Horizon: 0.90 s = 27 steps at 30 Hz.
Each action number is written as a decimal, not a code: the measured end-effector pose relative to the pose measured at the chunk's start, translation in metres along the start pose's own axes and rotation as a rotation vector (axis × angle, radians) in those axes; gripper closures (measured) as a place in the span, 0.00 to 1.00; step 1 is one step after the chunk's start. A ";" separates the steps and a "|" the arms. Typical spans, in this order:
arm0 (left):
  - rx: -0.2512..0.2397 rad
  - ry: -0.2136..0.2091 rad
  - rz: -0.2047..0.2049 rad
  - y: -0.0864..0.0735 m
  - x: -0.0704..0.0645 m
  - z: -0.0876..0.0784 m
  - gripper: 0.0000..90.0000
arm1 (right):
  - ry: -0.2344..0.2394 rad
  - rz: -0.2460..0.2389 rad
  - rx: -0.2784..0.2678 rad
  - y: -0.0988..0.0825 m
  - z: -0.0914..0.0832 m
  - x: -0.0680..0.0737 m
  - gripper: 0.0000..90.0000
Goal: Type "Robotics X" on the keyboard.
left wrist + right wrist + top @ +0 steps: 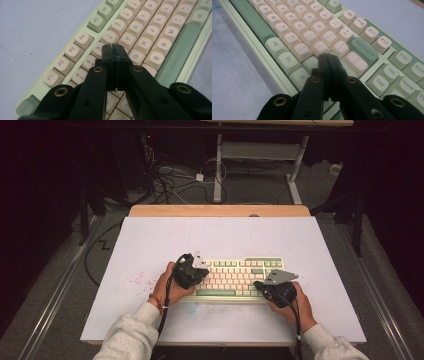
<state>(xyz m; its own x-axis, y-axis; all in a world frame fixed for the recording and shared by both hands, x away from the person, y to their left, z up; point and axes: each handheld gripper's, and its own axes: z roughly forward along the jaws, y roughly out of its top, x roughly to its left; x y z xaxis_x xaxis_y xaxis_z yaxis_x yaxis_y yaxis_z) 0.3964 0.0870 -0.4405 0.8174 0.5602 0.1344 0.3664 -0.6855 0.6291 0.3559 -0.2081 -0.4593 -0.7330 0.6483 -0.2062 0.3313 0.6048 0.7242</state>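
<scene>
From above, a green-and-cream keyboard (235,277) lies on the near half of a white table (150,245), well clear of its edges. The left gripper (196,276) sits over the keyboard's left end and the right gripper (260,286) over its near right part; each is held in a hand with a grey sleeve. Faint red specks mark the table left of the keyboard. Past the far edge are a wooden strip, floor cables (170,177) and a white table frame (260,155).

In the left gripper view the jaws are pressed together with nothing between them, tips over the key just left of G (136,55), hiding the keys beneath.

In the right gripper view the jaws are likewise closed and empty, tips above the keys just below Backspace (365,50), covering part of that row.
</scene>
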 end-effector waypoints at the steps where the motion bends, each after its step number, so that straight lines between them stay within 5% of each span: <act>1: 0.000 0.000 0.000 0.000 0.000 0.000 0.95 | 0.001 -0.002 0.000 0.000 0.000 0.000 1.00; 13: 0.035 0.009 0.010 0.001 -0.003 0.010 0.97 | -0.006 -0.009 0.002 0.000 0.000 0.001 1.00; 20: -0.089 0.040 0.029 0.002 -0.007 -0.016 0.97 | -0.008 0.008 -0.043 0.005 -0.013 -0.001 1.00; 27: -0.133 0.055 0.036 -0.007 -0.010 -0.028 0.93 | -0.017 -0.001 -0.121 0.013 -0.037 0.002 1.00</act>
<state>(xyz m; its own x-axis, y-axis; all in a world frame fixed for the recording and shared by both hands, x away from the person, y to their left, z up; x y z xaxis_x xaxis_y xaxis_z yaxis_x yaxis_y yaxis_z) 0.3735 0.0992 -0.4242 0.8021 0.5634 0.1982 0.2722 -0.6402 0.7184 0.3362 -0.2162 -0.4262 -0.7227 0.6559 -0.2178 0.2553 0.5462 0.7978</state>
